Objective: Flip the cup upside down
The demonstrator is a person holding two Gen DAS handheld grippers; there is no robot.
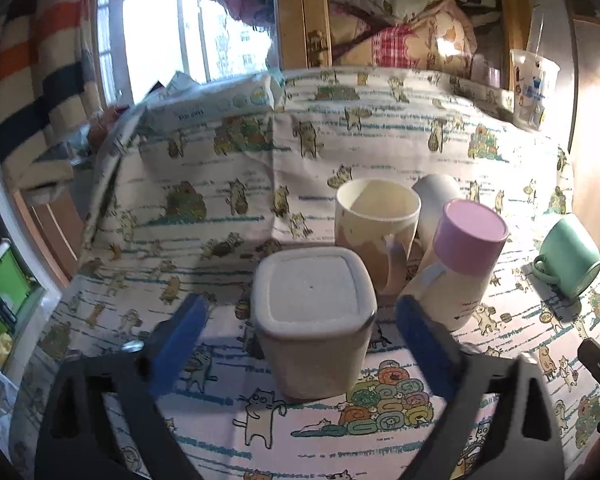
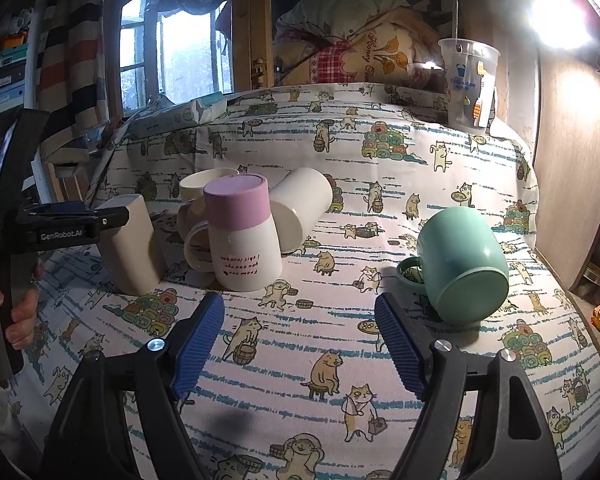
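Open left claw (image 1: 300,320) around inverted cup (image 1: 314,320)

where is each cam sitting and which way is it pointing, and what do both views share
Left wrist: sits on the left gripper, facing across the cat-print tablecloth; its open blue fingers flank the beige square cup, which stands upside down.
Right wrist: sits on the right gripper, facing bare cloth, the tipped green mug to its right; the person's left hand shows at the left edge.
Shared: the pink-banded white mug, clear plastic cup, window.
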